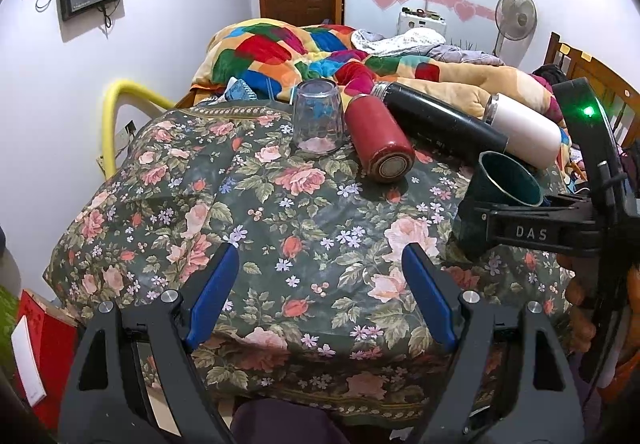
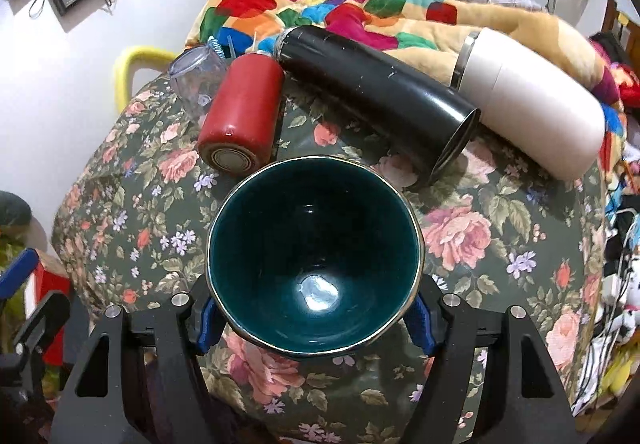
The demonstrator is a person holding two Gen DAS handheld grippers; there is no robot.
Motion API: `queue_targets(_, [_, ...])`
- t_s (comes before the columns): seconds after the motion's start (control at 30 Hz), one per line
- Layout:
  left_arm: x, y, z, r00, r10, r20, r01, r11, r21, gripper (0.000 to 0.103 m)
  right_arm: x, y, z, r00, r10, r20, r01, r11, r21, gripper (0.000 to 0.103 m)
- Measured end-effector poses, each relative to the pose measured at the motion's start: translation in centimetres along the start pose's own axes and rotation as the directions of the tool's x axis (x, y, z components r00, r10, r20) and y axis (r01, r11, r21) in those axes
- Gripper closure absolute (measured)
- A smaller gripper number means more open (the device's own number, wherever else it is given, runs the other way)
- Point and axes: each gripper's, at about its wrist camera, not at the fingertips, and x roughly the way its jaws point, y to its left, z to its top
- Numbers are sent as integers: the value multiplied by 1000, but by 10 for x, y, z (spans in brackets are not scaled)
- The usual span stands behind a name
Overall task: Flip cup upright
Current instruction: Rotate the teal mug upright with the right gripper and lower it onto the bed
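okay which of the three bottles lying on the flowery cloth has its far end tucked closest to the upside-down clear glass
The red bottle. It lies right beside the clear glass; the black bottle and white bottle lie farther to its right.

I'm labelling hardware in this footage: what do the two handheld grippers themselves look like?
Both look alike: black angular frames with triangular cut-outs and silver round bolt heads, carrying blue pads on the fingers. The left gripper shows this plainly, as does the right gripper. Seen from the left wrist camera, the right one bears raised "DAS" lettering and a green light.
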Motion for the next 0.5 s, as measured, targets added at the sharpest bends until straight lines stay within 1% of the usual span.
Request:
queue_targets(0.3, [-2, 3, -2, 1000, -5, -15, 4, 1000, -21, 20, 1, 14, -6, 999, -47, -6, 46, 993, -104, 31])
queue_targets(0.4, [-7, 3, -3, 1000, -7, -14, 7, 1000, -24, 20, 1, 14, -5, 999, -47, -13, 45, 993, -106, 30])
queue_targets(0.5, [-14, 1, -2, 1000, -6, -4, 6, 1000, -20, 20, -1, 10, -8, 999, -18, -36, 14, 996, -90, 29])
